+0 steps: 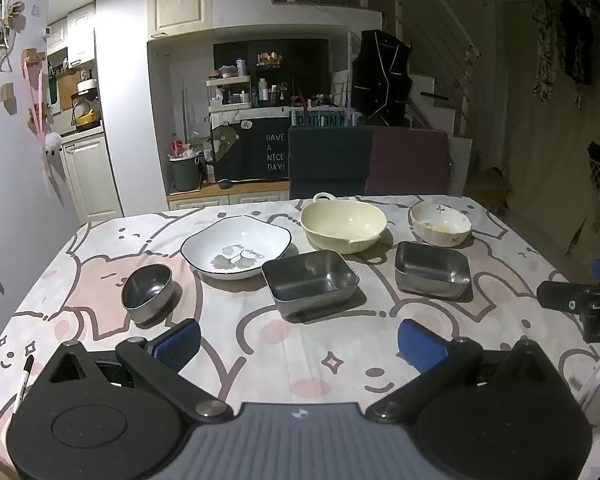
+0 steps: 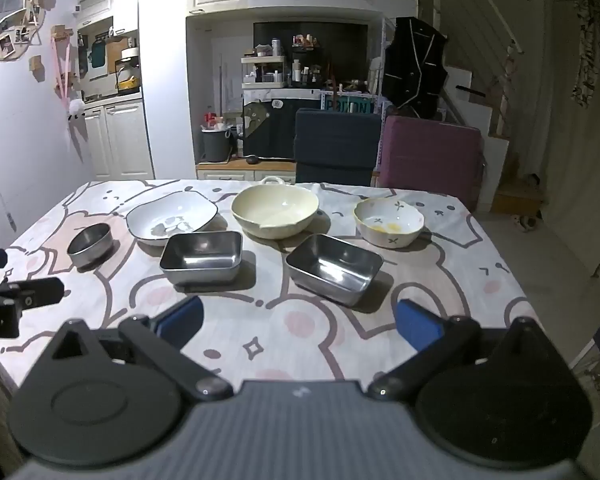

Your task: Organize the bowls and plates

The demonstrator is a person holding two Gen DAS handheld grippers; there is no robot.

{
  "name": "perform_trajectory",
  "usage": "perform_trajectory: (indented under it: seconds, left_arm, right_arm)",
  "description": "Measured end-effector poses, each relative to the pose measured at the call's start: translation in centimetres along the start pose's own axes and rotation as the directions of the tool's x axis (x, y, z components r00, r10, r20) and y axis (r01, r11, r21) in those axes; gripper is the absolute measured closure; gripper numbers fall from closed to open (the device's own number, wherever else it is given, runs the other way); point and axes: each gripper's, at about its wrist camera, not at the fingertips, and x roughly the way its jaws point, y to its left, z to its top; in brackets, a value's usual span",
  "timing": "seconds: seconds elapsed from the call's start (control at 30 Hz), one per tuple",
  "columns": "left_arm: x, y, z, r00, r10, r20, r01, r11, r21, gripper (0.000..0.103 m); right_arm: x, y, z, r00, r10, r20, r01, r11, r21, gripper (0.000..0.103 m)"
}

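Observation:
Six dishes stand on a cartoon-print tablecloth (image 1: pixel 260 344). From left: a small round steel bowl (image 1: pixel 147 293), a white square plate with a leaf print (image 1: pixel 236 247), a steel rectangular tray (image 1: pixel 310 282), a cream bowl with handles (image 1: pixel 343 226), a second steel tray (image 1: pixel 432 274) and a white flowered bowl (image 1: pixel 440 224). My left gripper (image 1: pixel 300 346) is open over the near cloth, nothing between its blue pads. My right gripper (image 2: pixel 300 322) is open too, just short of the right steel tray (image 2: pixel 334 268). The other dishes lie beyond: the left tray (image 2: pixel 202 256), cream bowl (image 2: pixel 275 210), flowered bowl (image 2: pixel 389 222).
A black marker (image 1: pixel 23 380) lies at the table's near left edge. Two chairs, dark blue (image 1: pixel 330 160) and maroon (image 1: pixel 408 160), stand at the far side. The right gripper's body shows at the left view's right edge (image 1: pixel 580 308). A white wall runs along the left.

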Motion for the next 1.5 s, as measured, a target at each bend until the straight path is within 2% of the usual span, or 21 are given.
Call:
perform_trajectory:
  seconds: [1.5]
  left_arm:
    - [0.01,-0.02,0.02,1.000,-0.006,-0.007,0.006,1.000,-0.005,0.000]
  right_arm:
    - [0.07,0.12,0.04,1.000,-0.003,-0.008,0.003,1.000,-0.006,0.000]
